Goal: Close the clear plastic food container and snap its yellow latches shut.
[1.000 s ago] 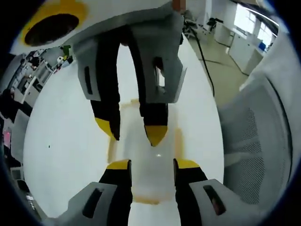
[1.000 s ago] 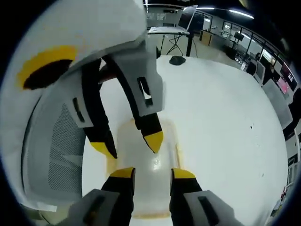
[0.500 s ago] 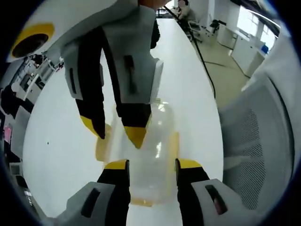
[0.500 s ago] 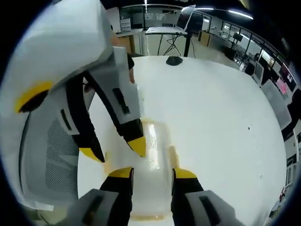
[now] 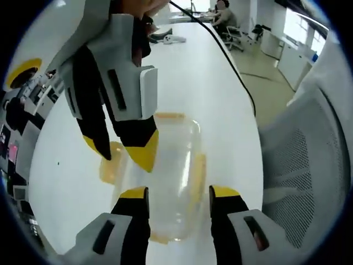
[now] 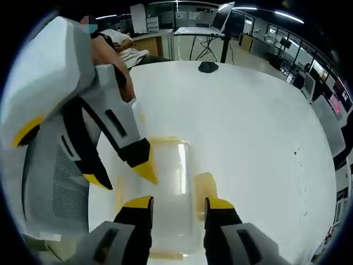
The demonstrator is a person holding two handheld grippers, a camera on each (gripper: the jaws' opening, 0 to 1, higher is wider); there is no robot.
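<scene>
The clear plastic container [image 5: 168,165] lies on the white table [image 5: 193,72] with yellow latches on its sides; one latch [image 5: 110,168] juts out to the left, another [image 5: 197,172] runs along the right. My left gripper [image 5: 179,193] hovers open over its near end, holding nothing. My right gripper [image 5: 118,153] reaches in from the upper left, open, its tips above the container's left edge. In the right gripper view the container [image 6: 174,182] lies ahead of my open right gripper [image 6: 179,202], a yellow latch [image 6: 204,185] at its right. My left gripper [image 6: 121,176] enters from the left.
A white mesh chair [image 5: 303,165] stands close by the table edge, also visible as the chair [image 6: 60,187]. A black cable [image 5: 234,66] runs along the table. A dark mouse-like object [image 6: 208,67] lies far off. A person's hand [image 6: 110,52] holds the left gripper.
Both grippers have drawn back from each other and from the container, so more of the container and its latches shows. Neither took hold of anything.
</scene>
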